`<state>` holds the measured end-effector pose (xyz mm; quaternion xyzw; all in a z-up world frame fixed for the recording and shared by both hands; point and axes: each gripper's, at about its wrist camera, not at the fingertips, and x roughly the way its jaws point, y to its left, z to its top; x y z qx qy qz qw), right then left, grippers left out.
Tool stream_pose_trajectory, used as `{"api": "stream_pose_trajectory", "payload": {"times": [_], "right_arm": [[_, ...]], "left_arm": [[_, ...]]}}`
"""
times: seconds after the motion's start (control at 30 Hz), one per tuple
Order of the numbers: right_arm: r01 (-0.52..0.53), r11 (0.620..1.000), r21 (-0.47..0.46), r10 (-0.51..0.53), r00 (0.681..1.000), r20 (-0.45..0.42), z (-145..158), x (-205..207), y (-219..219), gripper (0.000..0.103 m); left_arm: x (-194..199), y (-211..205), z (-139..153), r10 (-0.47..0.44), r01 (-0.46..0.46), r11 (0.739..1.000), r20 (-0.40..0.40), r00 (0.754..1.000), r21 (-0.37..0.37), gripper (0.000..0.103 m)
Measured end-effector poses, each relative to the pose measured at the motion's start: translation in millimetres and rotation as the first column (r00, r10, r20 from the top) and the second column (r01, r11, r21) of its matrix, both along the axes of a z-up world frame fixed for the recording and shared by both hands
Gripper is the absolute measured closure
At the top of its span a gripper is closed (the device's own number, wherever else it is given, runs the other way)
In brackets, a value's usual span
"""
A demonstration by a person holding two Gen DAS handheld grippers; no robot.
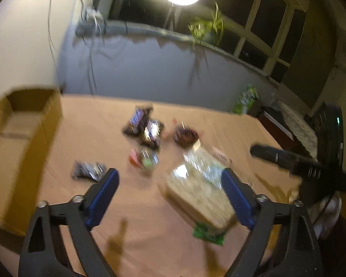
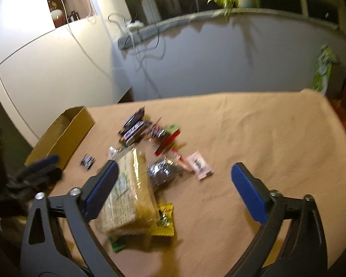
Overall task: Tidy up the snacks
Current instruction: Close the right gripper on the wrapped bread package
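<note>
Several snacks lie loose on a tan table: a big pack of beige wafers (image 1: 200,194) (image 2: 129,196), dark candy bars (image 1: 141,124) (image 2: 133,129), a small dark packet (image 1: 87,170) (image 2: 87,161), a pink bar (image 2: 199,164), a yellow packet (image 2: 165,220). An open cardboard box (image 1: 20,138) (image 2: 62,136) stands at the table's left edge. My left gripper (image 1: 169,177) is open and empty above the table, the wafer pack by its right finger. My right gripper (image 2: 174,169) is open and empty, the wafer pack by its left finger.
The right gripper shows as a dark shape in the left wrist view (image 1: 299,164); the left gripper shows at the left of the right wrist view (image 2: 39,170). A grey wall, cables, a plant and a ring light stand behind the table. A green bag (image 2: 321,71) is at far right.
</note>
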<state>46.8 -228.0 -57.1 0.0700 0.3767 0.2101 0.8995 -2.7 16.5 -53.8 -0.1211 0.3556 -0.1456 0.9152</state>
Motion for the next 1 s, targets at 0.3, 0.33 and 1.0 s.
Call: {"api": "stream_pose_trajectory", "payload": {"times": [0.3,0.33,1.0], "right_arm": [[-0.175,0.983,-0.053,0.164,0.972,-0.165,4.7,9.8,28.9,0.030],[-0.195,0.979,-0.061,0.181,0.966,-0.183,2.3,9.8,33.8,0.032],[-0.293,0.953,-0.079,0.256,0.915,-0.311,-14.5,7.3,69.7,0.065]], "left_arm": [[-6.1,-24.9,-30.6,-0.146,0.122,0.980,-0.158,0.977,-0.157,0.042],[-6.7,-26.9,-31.4,-0.153,0.126,0.978,-0.163,0.975,-0.167,0.043],[-6.6,-29.5,-17.2,-0.167,0.151,0.979,-0.116,0.979,-0.136,0.050]]}}
